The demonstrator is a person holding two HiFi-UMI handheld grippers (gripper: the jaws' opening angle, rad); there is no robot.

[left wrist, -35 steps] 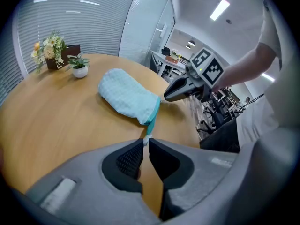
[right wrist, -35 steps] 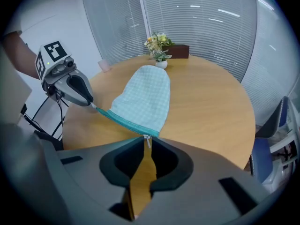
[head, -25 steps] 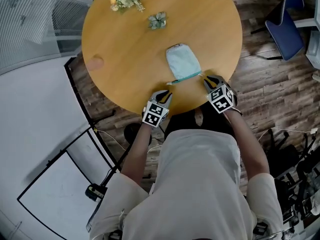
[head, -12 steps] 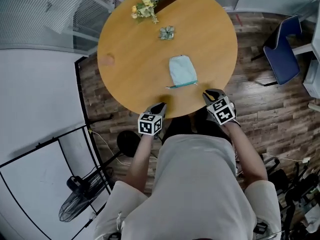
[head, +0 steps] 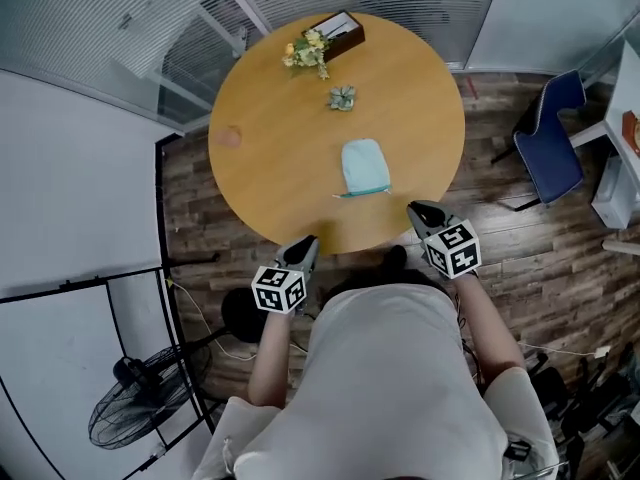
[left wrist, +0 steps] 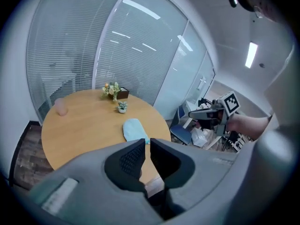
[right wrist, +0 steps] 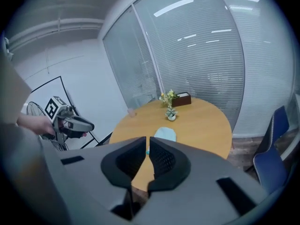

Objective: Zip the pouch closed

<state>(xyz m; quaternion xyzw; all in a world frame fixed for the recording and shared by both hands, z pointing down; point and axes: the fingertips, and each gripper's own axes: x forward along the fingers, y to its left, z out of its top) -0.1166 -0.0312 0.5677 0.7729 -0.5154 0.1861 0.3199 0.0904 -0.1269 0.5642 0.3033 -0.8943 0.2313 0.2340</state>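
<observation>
Pouch (head: pixel 365 166) lies on table (head: pixel 280 168), apart from clenched, empty left tool (head: pixel 307 241) and right tool (head: pixel 416 209).

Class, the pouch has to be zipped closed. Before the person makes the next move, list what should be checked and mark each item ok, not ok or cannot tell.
1. Pouch lies flat on the table, zip edge toward the person: ok.
2. Zip fully closed: cannot tell, too small to see.
3. Left tool empty, jaws together: ok.
4. Right tool empty, jaws together: ok.
5. Tools at the zip: not ok; both are by the table's near edge, apart from the pouch.
6. Small plant stands apart from the pouch: ok.
</observation>
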